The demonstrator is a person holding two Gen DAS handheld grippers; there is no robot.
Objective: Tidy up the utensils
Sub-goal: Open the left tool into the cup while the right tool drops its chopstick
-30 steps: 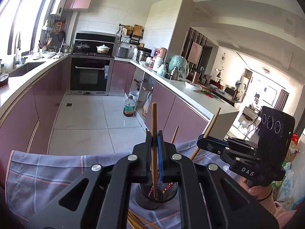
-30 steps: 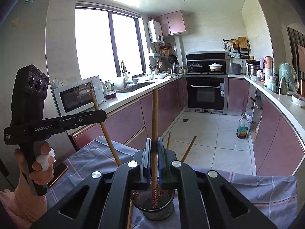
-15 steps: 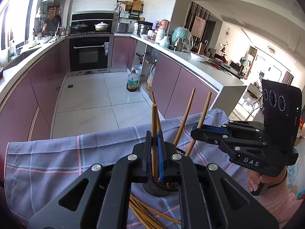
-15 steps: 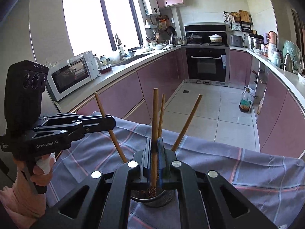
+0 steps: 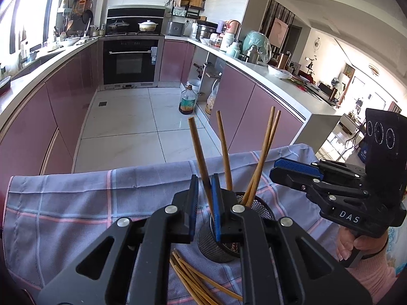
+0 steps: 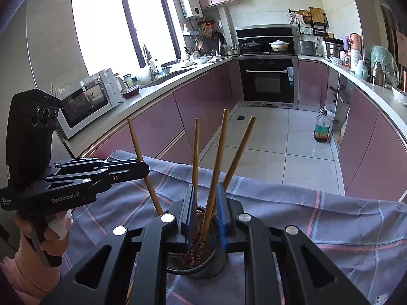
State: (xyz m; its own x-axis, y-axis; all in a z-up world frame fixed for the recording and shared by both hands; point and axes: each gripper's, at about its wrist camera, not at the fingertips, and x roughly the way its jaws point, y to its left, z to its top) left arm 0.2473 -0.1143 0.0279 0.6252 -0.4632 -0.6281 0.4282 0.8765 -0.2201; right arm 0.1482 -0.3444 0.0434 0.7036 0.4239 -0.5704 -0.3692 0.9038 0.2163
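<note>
A black mesh utensil cup (image 5: 254, 211) (image 6: 203, 261) stands on a plaid cloth (image 5: 76, 203) (image 6: 330, 218) and holds several wooden chopsticks (image 5: 262, 152) (image 6: 216, 167). My left gripper (image 5: 204, 190) is open just above the cup, with one chopstick (image 5: 199, 152) leaning loose between its jaws. My right gripper (image 6: 206, 203) is open over the cup, with a chopstick standing loose between its jaws. More chopsticks (image 5: 193, 279) lie loose on the cloth in front of the cup.
The cloth covers a table at the edge of a kitchen. Pink cabinets and counters run along both sides, with an oven (image 5: 131, 61) at the back, a microwave (image 6: 86, 101) on the left counter and an oil bottle (image 5: 187, 101) on the floor.
Both grippers have come lower over the cup and opened. The chopsticks they held now stand loose in the cup.
</note>
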